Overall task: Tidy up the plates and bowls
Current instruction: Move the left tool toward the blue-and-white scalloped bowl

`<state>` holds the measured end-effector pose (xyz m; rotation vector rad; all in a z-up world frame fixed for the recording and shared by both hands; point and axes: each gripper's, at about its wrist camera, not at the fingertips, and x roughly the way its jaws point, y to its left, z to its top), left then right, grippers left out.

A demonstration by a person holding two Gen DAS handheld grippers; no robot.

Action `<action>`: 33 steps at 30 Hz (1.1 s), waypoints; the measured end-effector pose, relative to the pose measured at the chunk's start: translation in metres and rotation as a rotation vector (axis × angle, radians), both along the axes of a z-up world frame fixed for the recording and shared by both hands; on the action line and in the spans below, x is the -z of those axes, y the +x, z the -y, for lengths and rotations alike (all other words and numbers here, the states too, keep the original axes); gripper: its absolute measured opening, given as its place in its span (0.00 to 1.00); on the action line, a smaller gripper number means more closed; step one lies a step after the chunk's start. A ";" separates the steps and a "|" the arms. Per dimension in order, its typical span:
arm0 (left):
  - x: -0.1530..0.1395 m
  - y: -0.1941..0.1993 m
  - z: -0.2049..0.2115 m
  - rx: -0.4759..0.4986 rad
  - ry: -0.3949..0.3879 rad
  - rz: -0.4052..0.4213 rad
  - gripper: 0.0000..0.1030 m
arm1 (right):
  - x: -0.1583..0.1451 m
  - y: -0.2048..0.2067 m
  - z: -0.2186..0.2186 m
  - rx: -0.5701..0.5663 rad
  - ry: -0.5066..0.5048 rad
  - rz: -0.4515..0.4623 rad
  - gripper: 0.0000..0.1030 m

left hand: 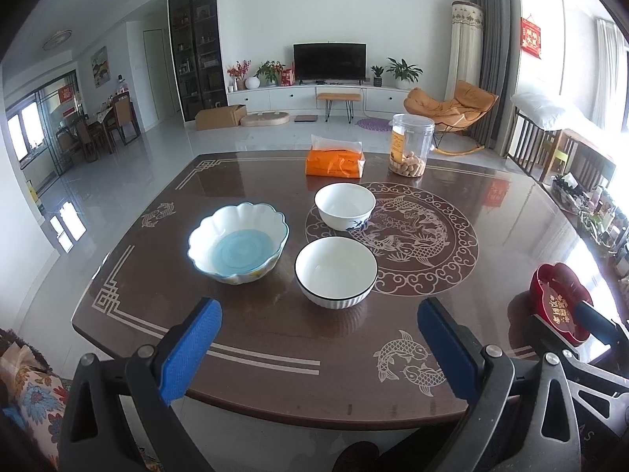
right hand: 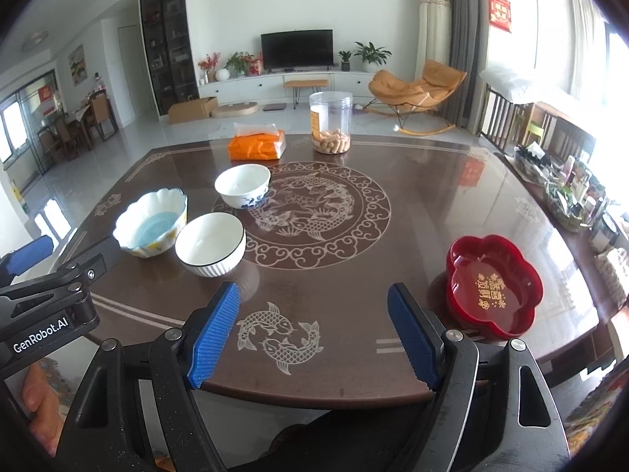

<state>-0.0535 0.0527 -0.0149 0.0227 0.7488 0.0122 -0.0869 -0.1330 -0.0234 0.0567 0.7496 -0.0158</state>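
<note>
While nothing is being stacked yet, I am hovering both the left gripper (left hand: 318,350) and the right gripper (right hand: 314,334) wide apart and empty at the table (right hand: 393,236) edge. Judging the start, I am lining up for the black-rimmed bowl (left hand: 336,271), nearest, beside the scalloped bowl (left hand: 238,242); the red dish (right hand: 493,285) is sitting apart, rightward.

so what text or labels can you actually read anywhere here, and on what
"GenRobot.AI": white print on the left gripper body, right wrist view.
Gold characters inside the red flower-shaped dish: present, too stylised and upside down to read surely.
Yellow label on the clear plastic jar: too small.
Orange tissue pack: print too blurred.
Red wall hanging with gold characters: too blurred.
Letters on the right gripper frame, left wrist view: too faint.
</note>
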 end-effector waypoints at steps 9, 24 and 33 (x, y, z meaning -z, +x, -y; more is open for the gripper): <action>0.012 -0.002 -0.003 -0.092 0.031 -0.045 0.97 | 0.020 0.034 0.018 -0.066 0.156 -0.121 0.78; 0.050 0.024 -0.059 0.022 0.023 -0.066 0.97 | 0.034 0.033 -0.049 -0.026 0.005 -0.029 0.78; 0.083 0.055 -0.090 -0.007 -0.015 -0.135 0.97 | 0.044 0.060 -0.080 -0.077 -0.039 -0.079 0.78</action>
